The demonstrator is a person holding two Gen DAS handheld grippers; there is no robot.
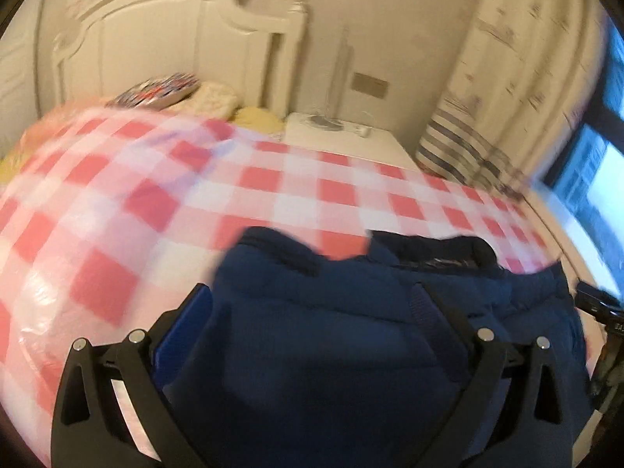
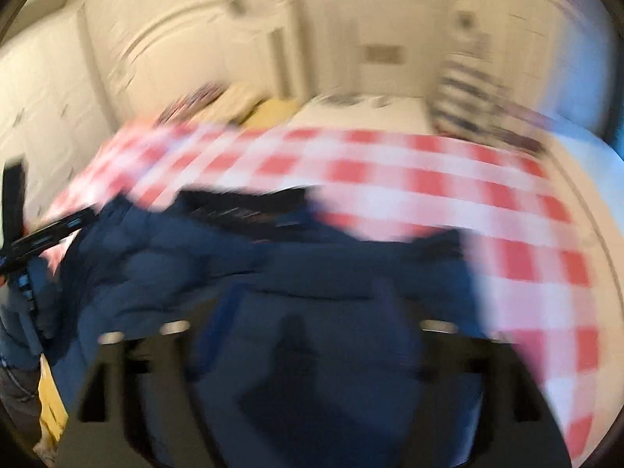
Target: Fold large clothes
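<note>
A large dark navy padded jacket (image 1: 343, 312) lies on a bed covered with a red-and-white checked sheet (image 1: 234, 183). In the left wrist view the jacket's cloth fills the space between the fingers of my left gripper (image 1: 316, 343) and hides the fingertips. In the blurred right wrist view the same jacket (image 2: 312, 292) is bunched between the fingers of my right gripper (image 2: 308, 335). The other gripper (image 2: 43, 234) shows at the left edge of that view. Both grippers hold the jacket lifted off the sheet near its front edge.
A white headboard (image 1: 163, 50) and pillows (image 1: 183, 93) are at the far end. A white bedside table (image 1: 351, 136) stands behind the bed, a striped curtain (image 1: 464, 148) and window (image 1: 596, 171) to the right.
</note>
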